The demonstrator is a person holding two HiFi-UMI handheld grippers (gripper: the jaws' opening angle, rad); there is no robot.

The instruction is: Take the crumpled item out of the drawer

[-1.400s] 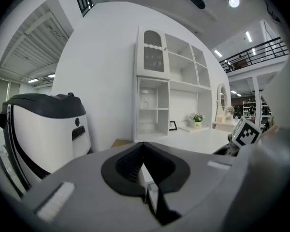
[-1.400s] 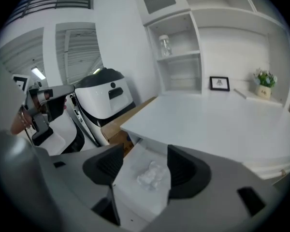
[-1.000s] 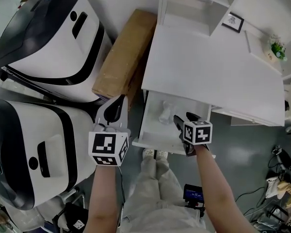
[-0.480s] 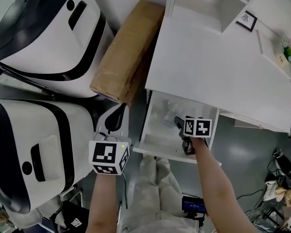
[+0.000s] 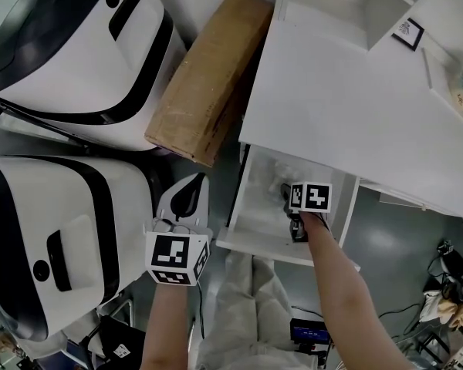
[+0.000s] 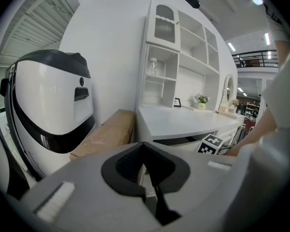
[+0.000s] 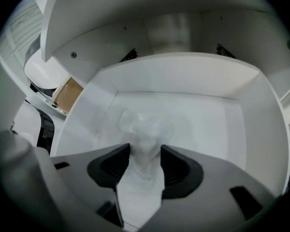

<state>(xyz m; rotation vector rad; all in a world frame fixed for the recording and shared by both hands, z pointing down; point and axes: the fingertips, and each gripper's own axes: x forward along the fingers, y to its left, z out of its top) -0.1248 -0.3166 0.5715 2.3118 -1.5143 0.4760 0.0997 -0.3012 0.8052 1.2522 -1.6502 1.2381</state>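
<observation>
The white drawer [image 5: 251, 236] stands pulled out under the desk top [image 5: 355, 106]. Inside it lies a crumpled, clear plastic item [image 7: 145, 129], faint beside my right gripper [image 5: 287, 197] in the head view. In the right gripper view the item fills the gap of the right gripper [image 7: 145, 161], whose jaws are closing, both pads touching the item's sides. My left gripper [image 5: 187, 195] hangs left of the drawer, outside it, shut with nothing in it; its own view shows the left gripper [image 6: 146, 180] with the pads together.
A long cardboard box [image 5: 208, 75] leans left of the desk. Two big white-and-black machines [image 5: 69, 45] [image 5: 54, 237] fill the left side. A small picture frame [image 5: 407, 31] stands at the desk's back. The person's legs [image 5: 251, 299] are just below the drawer front.
My right gripper has reached further into the drawer, up to the crumpled item. The left gripper has stayed beside the drawer.
</observation>
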